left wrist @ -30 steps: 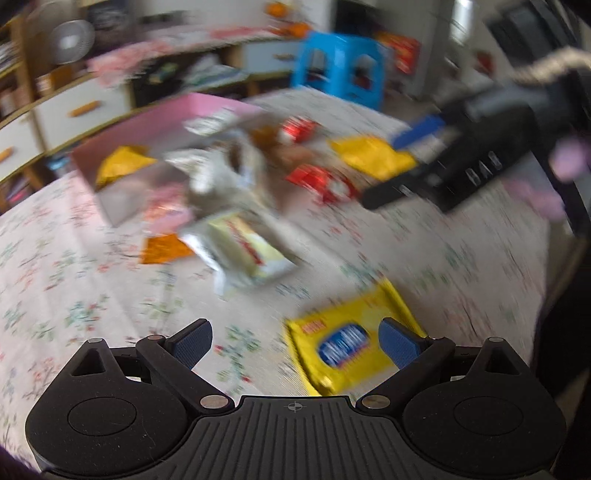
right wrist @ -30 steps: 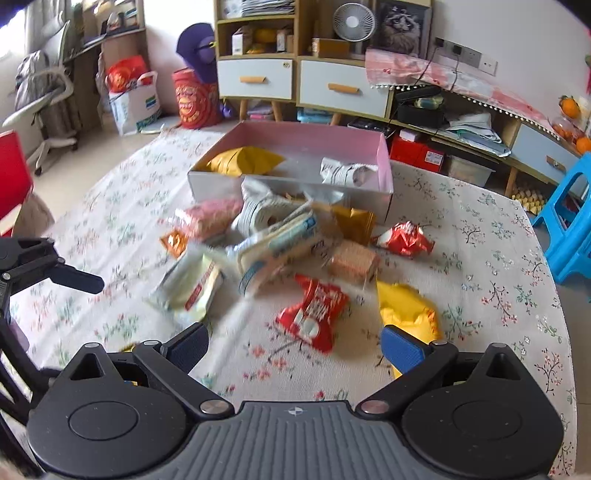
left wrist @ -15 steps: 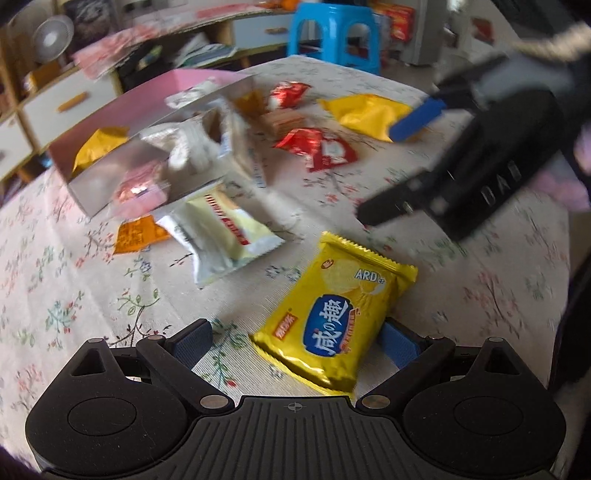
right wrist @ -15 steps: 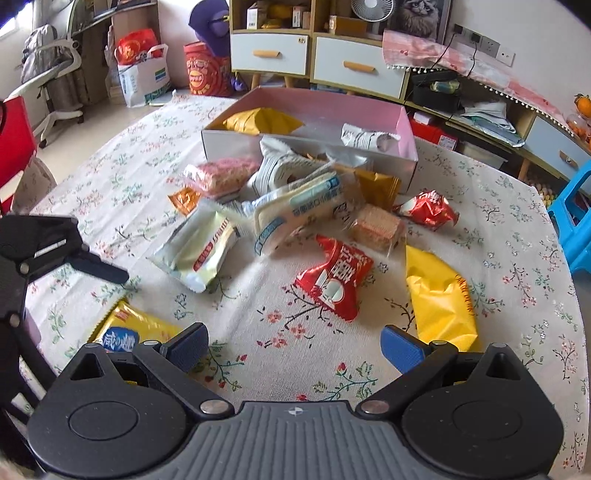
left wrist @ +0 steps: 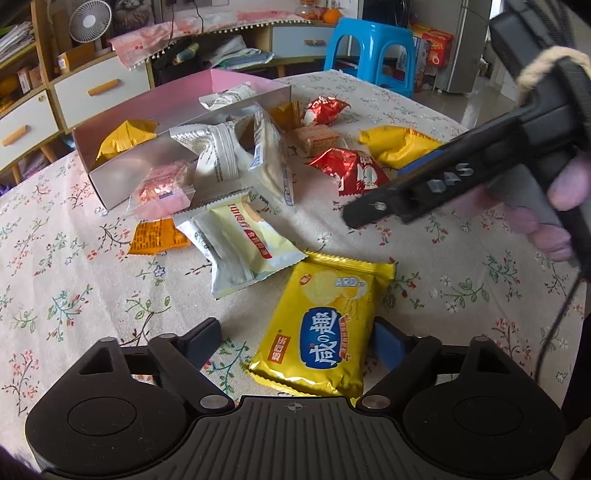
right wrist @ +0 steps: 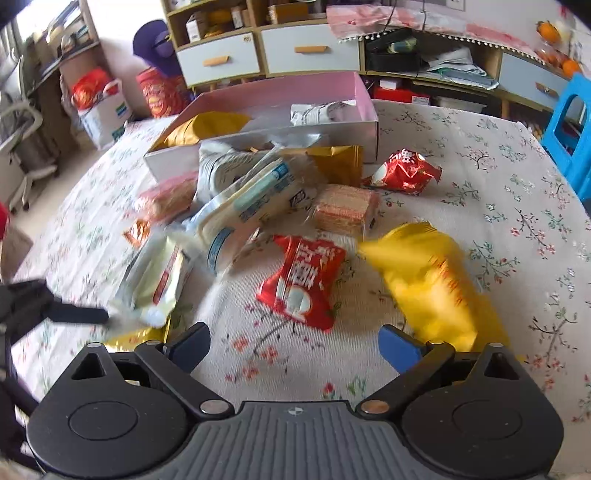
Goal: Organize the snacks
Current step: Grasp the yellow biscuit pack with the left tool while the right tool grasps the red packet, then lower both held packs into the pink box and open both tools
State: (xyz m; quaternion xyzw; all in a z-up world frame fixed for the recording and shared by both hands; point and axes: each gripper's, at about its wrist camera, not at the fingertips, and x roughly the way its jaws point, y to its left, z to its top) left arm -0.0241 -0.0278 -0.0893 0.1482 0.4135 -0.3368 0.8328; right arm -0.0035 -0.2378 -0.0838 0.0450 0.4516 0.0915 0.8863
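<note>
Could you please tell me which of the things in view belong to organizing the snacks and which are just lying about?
Part of the job:
- pink box
- yellow chip packet, between the left gripper's jaws
- red packet
- wafer block
- cream cake packet

Just lying about:
- blue stool
- desk fan
- drawer cabinet

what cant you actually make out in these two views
- Left wrist view: whether the left gripper pads press the yellow foil chip packet; the packet hides the right pad's face.
- Left wrist view: the right gripper's far finger, behind its black body.
- Right wrist view: print on the plain yellow bag, motion-blurred.
- Both views: the pink box floor, behind its near wall.
</note>
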